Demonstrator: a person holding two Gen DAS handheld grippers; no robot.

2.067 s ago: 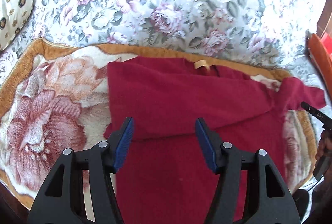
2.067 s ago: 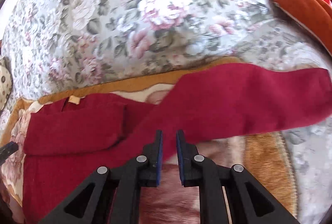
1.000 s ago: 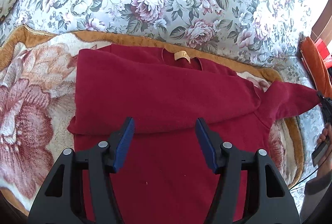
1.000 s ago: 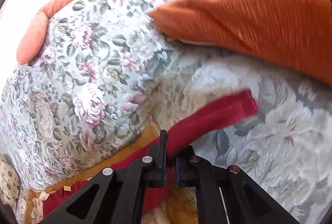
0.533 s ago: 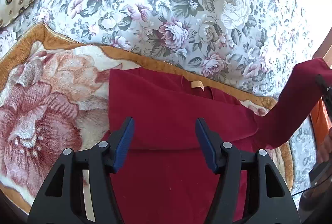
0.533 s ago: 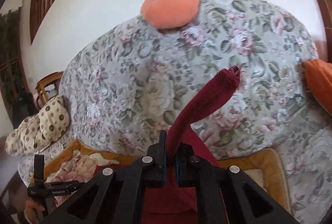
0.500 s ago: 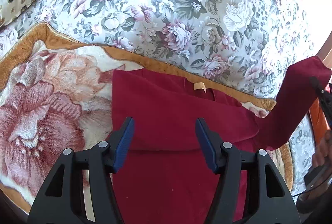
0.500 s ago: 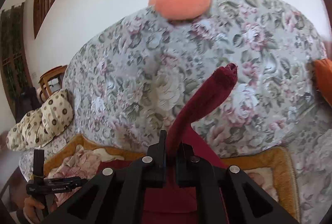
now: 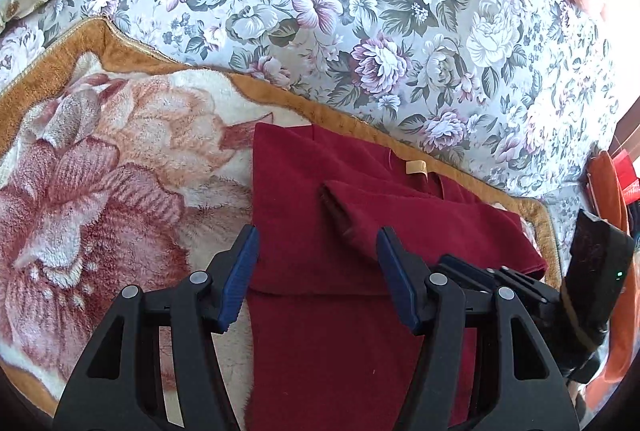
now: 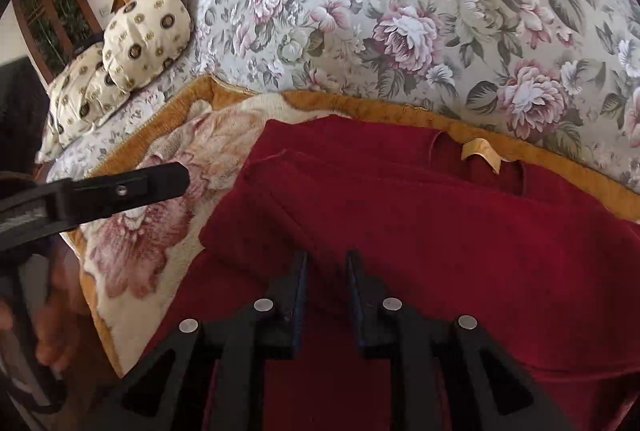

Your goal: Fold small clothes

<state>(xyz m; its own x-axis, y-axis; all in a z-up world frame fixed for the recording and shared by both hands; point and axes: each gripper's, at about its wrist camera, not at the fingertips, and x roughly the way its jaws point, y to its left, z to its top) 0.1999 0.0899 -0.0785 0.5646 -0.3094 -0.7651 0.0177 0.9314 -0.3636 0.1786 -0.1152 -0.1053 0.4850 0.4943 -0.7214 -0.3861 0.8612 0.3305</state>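
Two blue-padded fingers of the left gripper (image 9: pixel 316 275) stand wide apart at lower centre over the red garment (image 9: pixel 320 343), touching nothing. Right wrist view: right gripper (image 10: pixel 326 281), jaws just parting, narrow gap, sleeve (image 10: pixel 400 215) released across the garment's middle.

A plush blanket (image 9: pixel 100 191) with a big pink flower print and a golden-brown border lies spread over a sofa (image 9: pixel 360 11) upholstered in grey floral fabric. A cream cushion (image 10: pixel 144 31) dotted with dark medallions leans at the sofa's left end, with wooden chair rails (image 10: pixel 60 11) behind it. An orange cushion (image 9: pixel 608 191) sits at the right end.
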